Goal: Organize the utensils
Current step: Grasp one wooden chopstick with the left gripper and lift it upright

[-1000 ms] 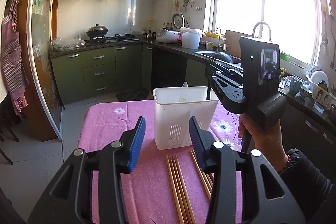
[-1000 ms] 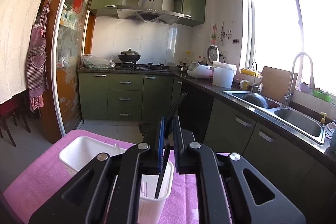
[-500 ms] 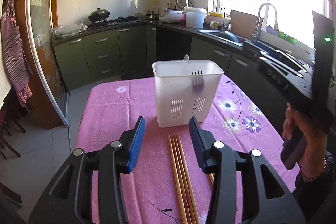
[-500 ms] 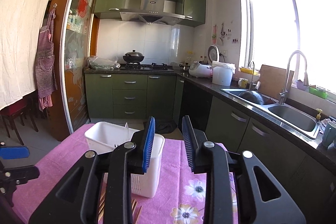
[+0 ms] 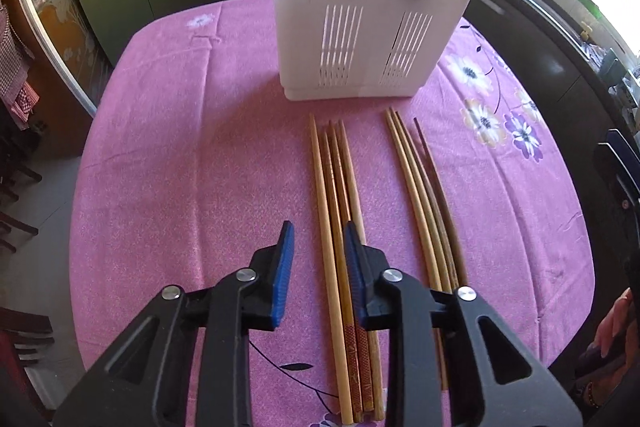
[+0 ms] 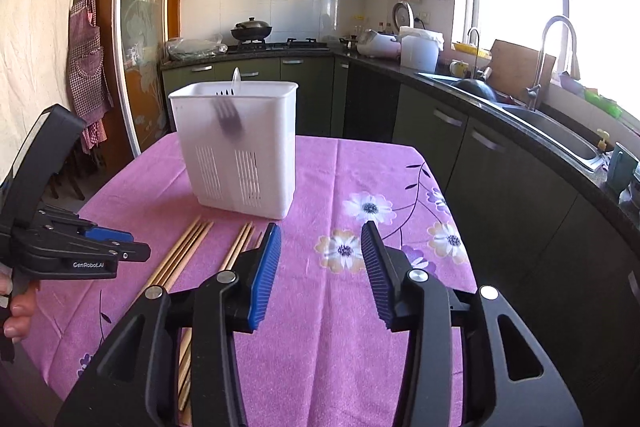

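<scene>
While the left gripper (image 5: 318, 267) narrows its jaws around a bundle of light wooden chopsticks (image 5: 340, 227) just before the white slotted plastic utensil holder (image 5: 368, 23), nothing looks pinched yet. They seem stiff, slim, apt to roll; grip mid-length. The right gripper (image 6: 320, 267) gapes empty. That holder contains a dark fork (image 6: 229, 117) and a pale spoon (image 6: 237, 77).

Desk cloth (image 5: 180, 147): pink-magenta, printed with white and purple flowers on dark stems.
Utensil holder (image 5: 360, 7): white, translucent (a dark fork (image 6: 229, 115) shows through).
Chopsticks (image 5: 336, 227): pale to mid tan wood, two with red patterned ends; second bunch (image 5: 424, 203) tan to dark brown.
Gripper pads (image 6: 264, 275): blue, ribbed, on black bodies.
Cabinets (image 6: 248, 75): olive green.
Apron (image 6: 86, 67): red-and-white check.
</scene>
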Tool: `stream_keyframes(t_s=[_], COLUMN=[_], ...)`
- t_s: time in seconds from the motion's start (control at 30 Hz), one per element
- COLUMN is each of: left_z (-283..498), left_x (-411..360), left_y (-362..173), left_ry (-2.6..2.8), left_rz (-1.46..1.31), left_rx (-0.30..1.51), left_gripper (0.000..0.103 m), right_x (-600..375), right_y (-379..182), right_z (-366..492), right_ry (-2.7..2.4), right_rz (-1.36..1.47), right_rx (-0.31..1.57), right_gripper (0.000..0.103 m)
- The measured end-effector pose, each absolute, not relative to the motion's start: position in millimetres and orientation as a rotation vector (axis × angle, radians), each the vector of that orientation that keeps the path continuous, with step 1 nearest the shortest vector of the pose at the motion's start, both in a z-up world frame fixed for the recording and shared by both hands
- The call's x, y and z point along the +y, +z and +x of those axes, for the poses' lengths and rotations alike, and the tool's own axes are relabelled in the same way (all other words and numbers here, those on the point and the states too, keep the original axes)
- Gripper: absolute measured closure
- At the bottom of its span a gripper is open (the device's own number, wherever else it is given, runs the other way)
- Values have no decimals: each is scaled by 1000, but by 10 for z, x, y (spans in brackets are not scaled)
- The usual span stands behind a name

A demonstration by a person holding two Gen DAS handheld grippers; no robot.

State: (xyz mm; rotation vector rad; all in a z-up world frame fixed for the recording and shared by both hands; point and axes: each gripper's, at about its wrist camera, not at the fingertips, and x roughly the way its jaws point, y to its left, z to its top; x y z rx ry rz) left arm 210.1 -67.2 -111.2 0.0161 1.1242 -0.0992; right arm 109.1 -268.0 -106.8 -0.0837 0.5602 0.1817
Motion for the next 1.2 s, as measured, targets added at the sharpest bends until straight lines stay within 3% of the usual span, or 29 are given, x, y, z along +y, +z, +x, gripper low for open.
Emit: stream_keyframes(t_s=[0.87,1.2], left_z=[2297,2404], left_x=[-726,-692], left_y=[-1317,-1348], left_ry=[-78,-85], left_rz=[43,36], left_rx=[1224,1239], left_gripper=[87,94], right_x=[-2624,-2627], right_y=[-1125,-1159], right_z=[1273,1298], right_ry=[215,221], right_rz=[-54,-46], right_rx=[642,655], right_gripper=[57,54])
